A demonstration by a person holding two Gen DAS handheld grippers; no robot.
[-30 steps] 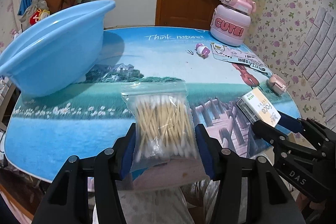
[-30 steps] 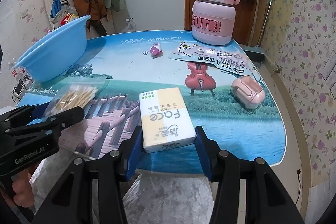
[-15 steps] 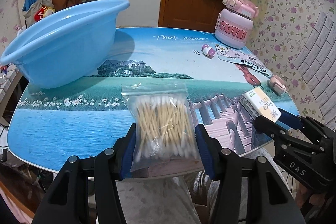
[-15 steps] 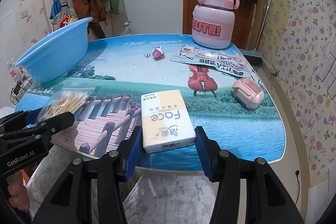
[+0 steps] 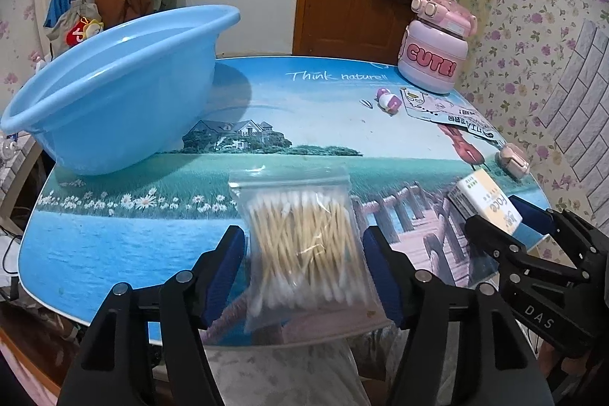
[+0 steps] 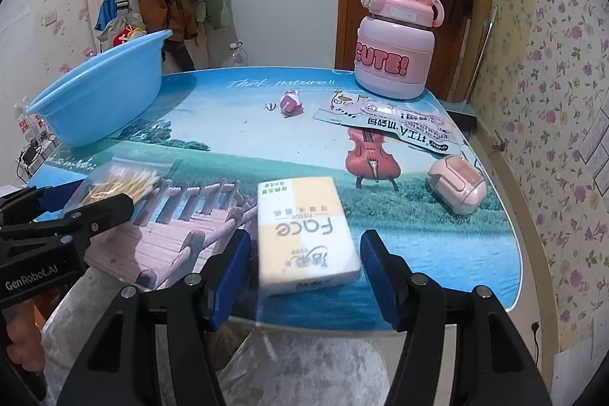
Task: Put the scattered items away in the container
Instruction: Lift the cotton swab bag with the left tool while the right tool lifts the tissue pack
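Showed the left gripper (image 5: 304, 265) poised at the near edge of the tabletop (image 5: 304, 109), its fingers (image 5: 224, 269) set either side of a bag of cotton swabs (image 5: 304, 242) and just opened further, neither pad pressing on the plastic. Found the bag lying flat, its near end past the tabletop's edge, long axis running straight away from the fingers, zip end farthest.

Showed the right gripper (image 6: 304, 269) alongside in the same posture: fingers likewise just widened, a tissue pack (image 6: 304, 231) between them but not clamped, long axis also pointing away.

Placed the blue basin (image 5: 114, 101), the container, at the far left of the tabletop, nearer the left gripper than the right and well apart from both. Left only bare tabletop between bag and basin, with nothing in the way. Judged the right gripper's route longer, passing across the left one.

Scattered farther right: a small pink toy (image 6: 291, 101), a flat printed packet (image 6: 399, 124), a pink case (image 6: 456, 189), and a pink jug (image 6: 394, 63) at the back.
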